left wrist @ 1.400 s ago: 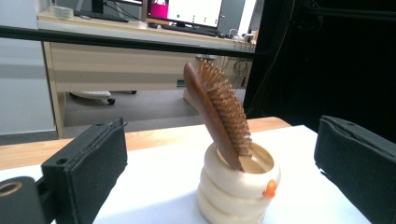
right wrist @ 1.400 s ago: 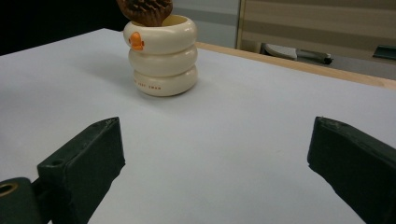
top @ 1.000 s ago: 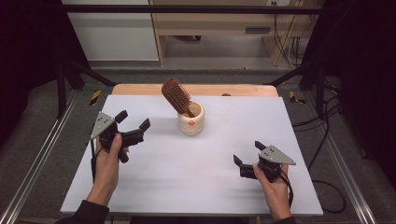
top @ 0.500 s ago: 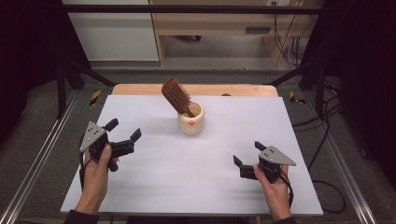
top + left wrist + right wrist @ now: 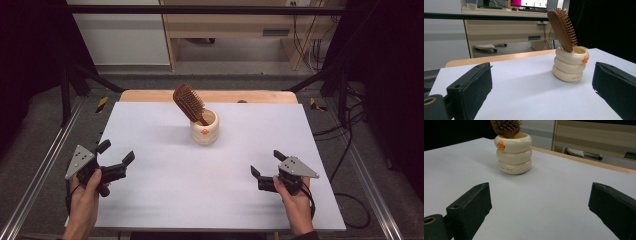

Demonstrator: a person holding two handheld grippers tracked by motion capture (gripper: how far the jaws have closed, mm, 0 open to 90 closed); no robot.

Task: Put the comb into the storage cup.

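Observation:
A cream ringed cup (image 5: 204, 128) with a small orange knob stands upright near the table's middle back. A brown wooden hairbrush (image 5: 188, 103) leans in it, head up and tilted left. The left gripper view has the cup (image 5: 570, 64) and brush (image 5: 562, 29) ahead to the right; the right gripper view has the cup (image 5: 513, 153) ahead to the left with the brush (image 5: 505, 127) bristles on top. My left gripper (image 5: 116, 154) is open at the front left, empty. My right gripper (image 5: 266, 162) is open at the front right, empty. Both are far from the cup.
The white table top (image 5: 165, 190) lies on a wooden board (image 5: 150, 95) whose back edge shows. Metal rails (image 5: 37, 172) run along both sides. A desk and cables stand beyond the table on the floor.
My left gripper has drawn back toward the front left of the table and sunk lower. The right gripper, cup and brush have stayed put.

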